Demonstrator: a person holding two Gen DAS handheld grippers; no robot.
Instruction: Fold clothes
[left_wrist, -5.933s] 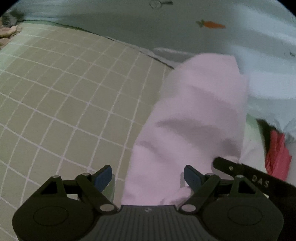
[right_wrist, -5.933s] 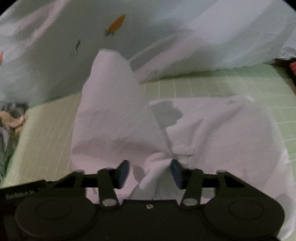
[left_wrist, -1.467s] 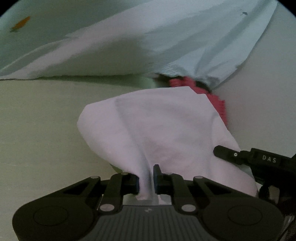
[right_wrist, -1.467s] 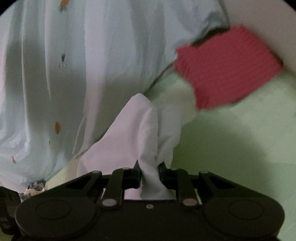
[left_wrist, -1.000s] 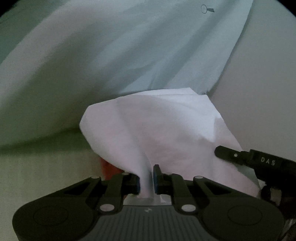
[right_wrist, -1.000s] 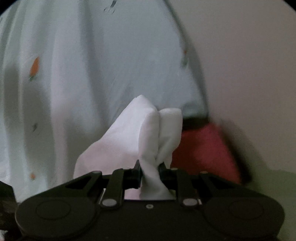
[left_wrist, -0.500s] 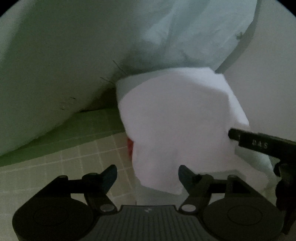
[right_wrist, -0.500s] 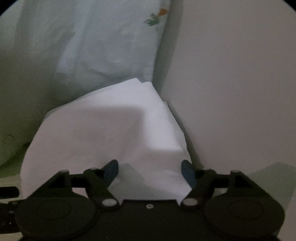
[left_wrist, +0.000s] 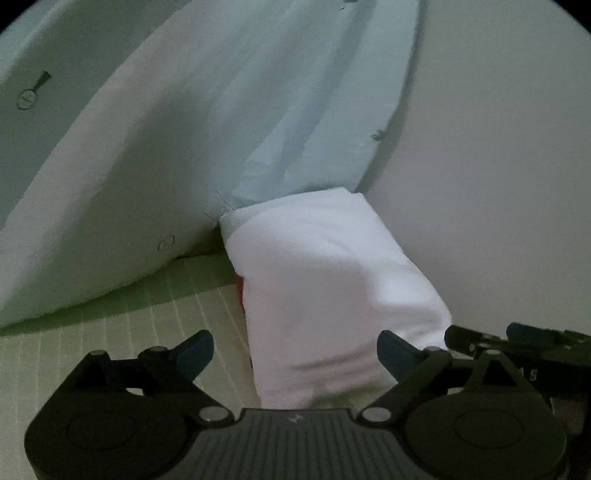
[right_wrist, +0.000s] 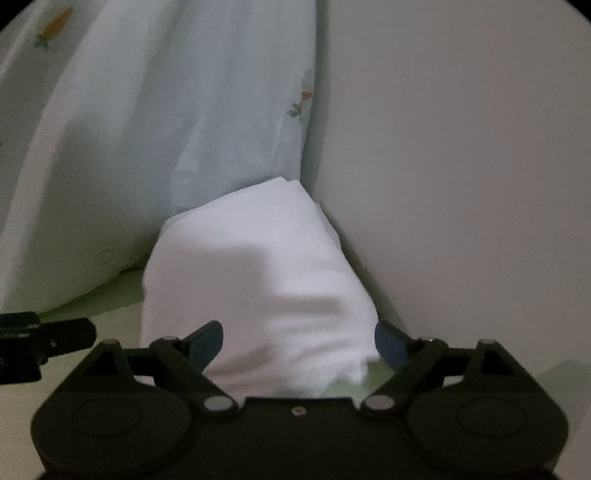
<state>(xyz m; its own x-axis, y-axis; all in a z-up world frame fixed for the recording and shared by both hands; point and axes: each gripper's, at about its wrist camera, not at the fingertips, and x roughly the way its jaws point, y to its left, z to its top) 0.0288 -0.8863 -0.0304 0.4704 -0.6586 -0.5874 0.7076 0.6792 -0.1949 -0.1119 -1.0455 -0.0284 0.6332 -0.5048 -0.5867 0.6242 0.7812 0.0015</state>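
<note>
- The white cloth (left_wrist: 332, 295) sits as a compact bundle mid-frame in both views, against the wall (left_wrist: 498, 166) and the pale blue sheet (left_wrist: 295, 110); a bit of red (left_wrist: 240, 288) peeks from under its left edge.
- Left gripper (left_wrist: 295, 350) and right gripper (right_wrist: 297, 341) both stand spread wide, holding nothing.
- The cloth looks light, soft and limp; I judge a folded edge the safest hold, since loose layers may slip open.
- Green checked bedding (left_wrist: 147, 314) lies lower left; dim corner, little room.
</note>
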